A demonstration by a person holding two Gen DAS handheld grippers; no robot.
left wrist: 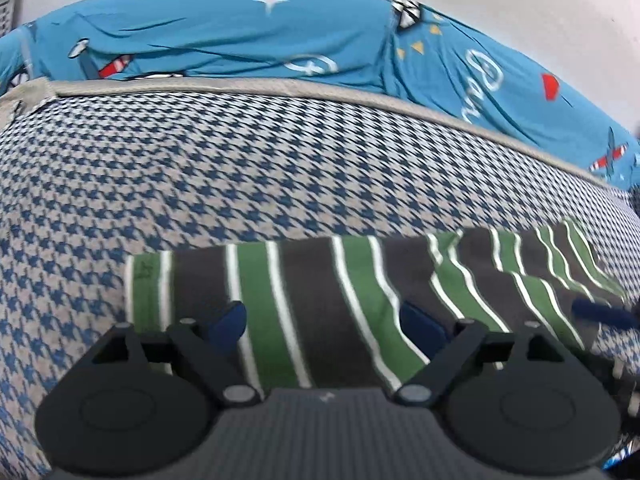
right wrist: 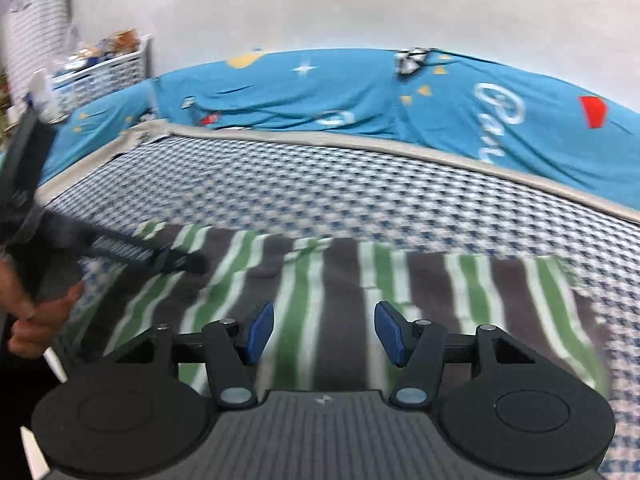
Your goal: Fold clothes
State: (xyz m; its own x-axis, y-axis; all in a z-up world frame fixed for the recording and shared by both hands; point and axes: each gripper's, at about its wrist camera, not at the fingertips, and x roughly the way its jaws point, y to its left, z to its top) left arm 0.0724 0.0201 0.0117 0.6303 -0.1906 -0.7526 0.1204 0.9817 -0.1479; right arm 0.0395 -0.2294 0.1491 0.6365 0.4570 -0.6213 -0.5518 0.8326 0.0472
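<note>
A garment striped in green, dark grey and white lies flat on a houndstooth blanket. My left gripper hovers over its near-left part, jaws wide open, with the cloth below them and nothing pinched. My right gripper is open over the same garment, blue pads apart and empty. In the right wrist view a hand holds the left gripper low over the garment's left end. One blue fingertip of the right gripper shows at the left wrist view's right edge.
A bright blue quilt with cartoon prints is bunched behind the blanket's beige edging, against a white wall. A white basket with odds and ends stands at the back left.
</note>
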